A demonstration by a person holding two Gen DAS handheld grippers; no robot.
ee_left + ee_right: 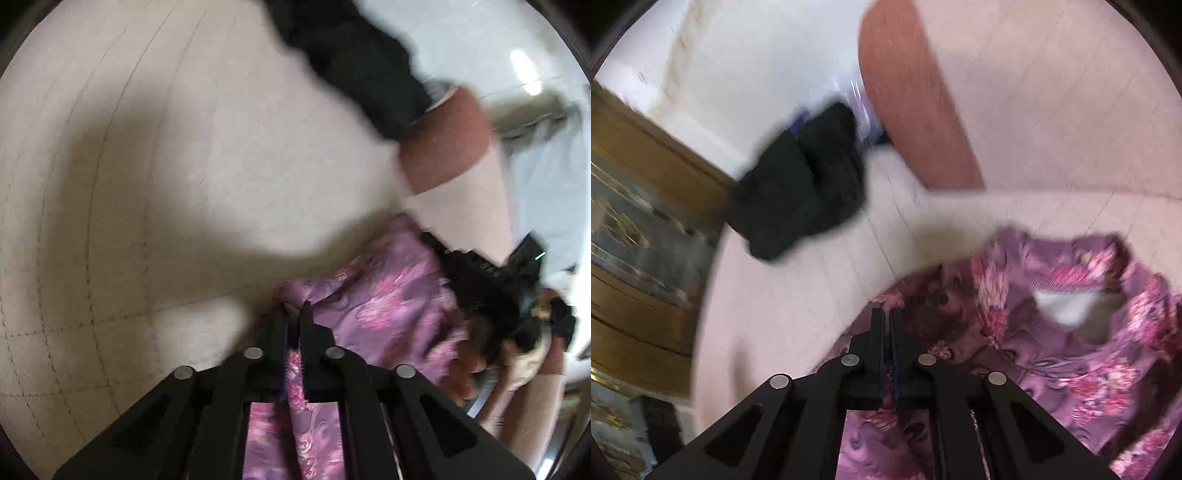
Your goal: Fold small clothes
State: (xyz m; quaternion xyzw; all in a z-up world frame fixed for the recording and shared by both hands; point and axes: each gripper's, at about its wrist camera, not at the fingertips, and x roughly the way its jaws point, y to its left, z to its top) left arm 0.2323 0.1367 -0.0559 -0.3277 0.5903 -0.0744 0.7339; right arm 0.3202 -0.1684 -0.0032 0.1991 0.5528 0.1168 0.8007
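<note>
Purple floral garment (1071, 354) on the pale table (147, 184), edge pinched by left gripper (294, 310) and right gripper (887, 315).

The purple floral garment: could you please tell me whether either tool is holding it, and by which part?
Both hold it. The left tool pinches the purple floral fabric garment at an edge fold; the right tool is shut on another edge.
</note>
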